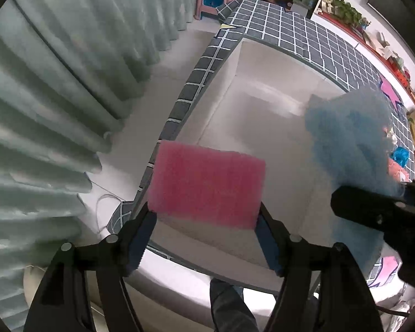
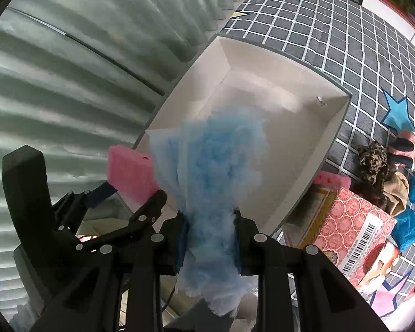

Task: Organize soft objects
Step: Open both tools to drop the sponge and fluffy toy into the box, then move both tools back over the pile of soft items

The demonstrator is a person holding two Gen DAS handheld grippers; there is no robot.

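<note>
The pink sponge (image 1: 207, 185) was held between the wide-spread pads of the left gripper (image 1: 206, 221), above the near edge of the white box (image 2: 276, 63) on the worktop (image 2: 345, 41). The blue fluffy cloth (image 2: 215, 171) was pinched tight in the nearly closed right gripper (image 2: 210, 238), over the box. With so light a hold, the sponge could be dropped outside the rim; the trailing cloth could be snagged on the box wall.
</note>
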